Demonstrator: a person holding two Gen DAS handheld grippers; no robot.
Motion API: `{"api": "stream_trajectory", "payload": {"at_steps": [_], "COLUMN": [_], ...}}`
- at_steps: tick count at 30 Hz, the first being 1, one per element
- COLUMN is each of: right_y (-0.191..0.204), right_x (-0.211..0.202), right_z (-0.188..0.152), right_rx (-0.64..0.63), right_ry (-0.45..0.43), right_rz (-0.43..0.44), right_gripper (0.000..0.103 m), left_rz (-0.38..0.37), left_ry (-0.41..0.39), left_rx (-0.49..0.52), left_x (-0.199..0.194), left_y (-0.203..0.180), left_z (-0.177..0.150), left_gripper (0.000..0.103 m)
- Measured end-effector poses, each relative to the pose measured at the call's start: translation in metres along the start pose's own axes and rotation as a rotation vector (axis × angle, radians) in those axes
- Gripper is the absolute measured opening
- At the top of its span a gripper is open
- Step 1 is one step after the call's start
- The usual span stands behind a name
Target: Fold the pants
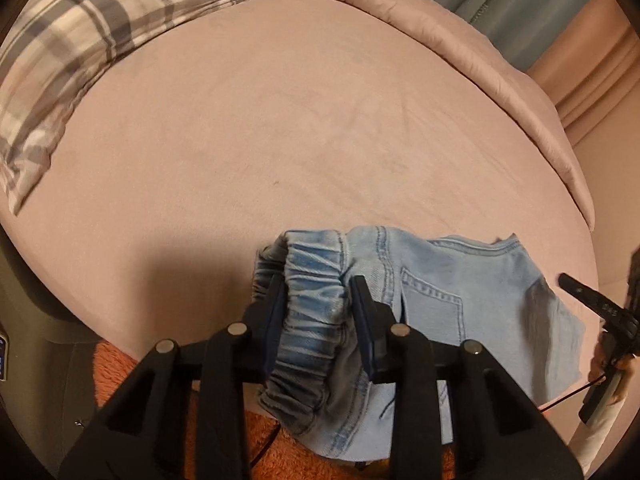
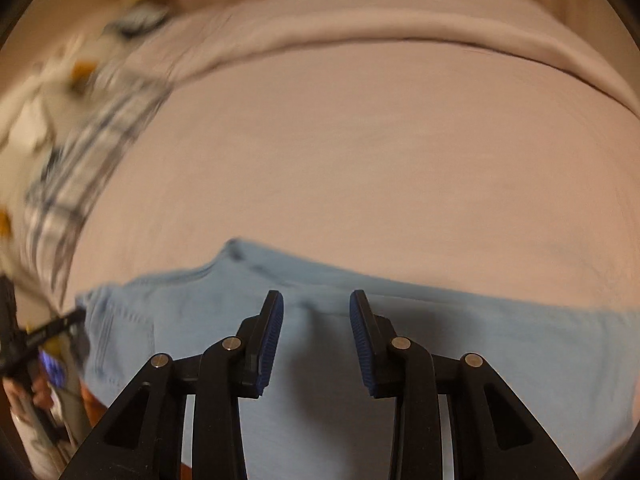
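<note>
Denim, pale blue and washed, lies at the near edge of the bed (image 1: 280, 128), and these pants (image 1: 460, 280) are the landmark for everything else. My left fingers (image 1: 318, 292) are clamped on the gathered elastic waistband (image 1: 312, 308), which bunches up thick between the two pads and hangs down toward me over the bed's edge. To the right of that grip the seat of the pants spreads flat on the pink sheet, a back pocket (image 1: 432, 308) showing its stitching.

My right fingers (image 2: 316, 312) stand wide apart above the pants (image 2: 480, 340), nothing between the blue ribbed pads (image 2: 272, 340); the cloth lies below them and I cannot tell whether they touch it. That view is blurred.

Beyond the pants, far across the sheet, a plaid pillow (image 1: 80, 40) sits at the left and a folded pink quilt (image 1: 460, 52) runs along the far side. Below the pants, under the bed's edge, is an orange shaggy rug (image 1: 120, 368).
</note>
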State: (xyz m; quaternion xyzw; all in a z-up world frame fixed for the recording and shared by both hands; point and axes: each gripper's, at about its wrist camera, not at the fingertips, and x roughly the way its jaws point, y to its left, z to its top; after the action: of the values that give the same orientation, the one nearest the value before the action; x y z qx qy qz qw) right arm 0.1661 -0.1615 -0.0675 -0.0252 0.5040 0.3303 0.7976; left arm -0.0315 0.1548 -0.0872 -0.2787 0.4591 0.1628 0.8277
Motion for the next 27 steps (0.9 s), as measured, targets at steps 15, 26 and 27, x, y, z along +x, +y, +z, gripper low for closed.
{"api": "stream_trajectory", "payload": {"at_steps": [15, 26, 27], "right_y": [0.054, 0.059, 0.061], "right_x": [0.035, 0.052, 0.049], "right_z": [0.024, 0.02, 0.022], "right_rx": [-0.171, -0.244, -0.238], "right_ry": [0.068, 0.118, 0.092], "right_rz": [-0.073, -0.021, -0.026], "right_gripper": [0.051, 0.005, 0.004], "left_rz": [0.038, 0.023, 0.023], "left_ry": [-0.019, -0.01, -0.009], "left_rx": [0.007, -0.012, -0.014], "left_x": [0.01, 0.014, 0.014], "left_y": [0.001, 0.005, 0.005], "left_z": [0.006, 0.008, 0.009], "left_gripper": [0.03, 0.03, 0.03]}}
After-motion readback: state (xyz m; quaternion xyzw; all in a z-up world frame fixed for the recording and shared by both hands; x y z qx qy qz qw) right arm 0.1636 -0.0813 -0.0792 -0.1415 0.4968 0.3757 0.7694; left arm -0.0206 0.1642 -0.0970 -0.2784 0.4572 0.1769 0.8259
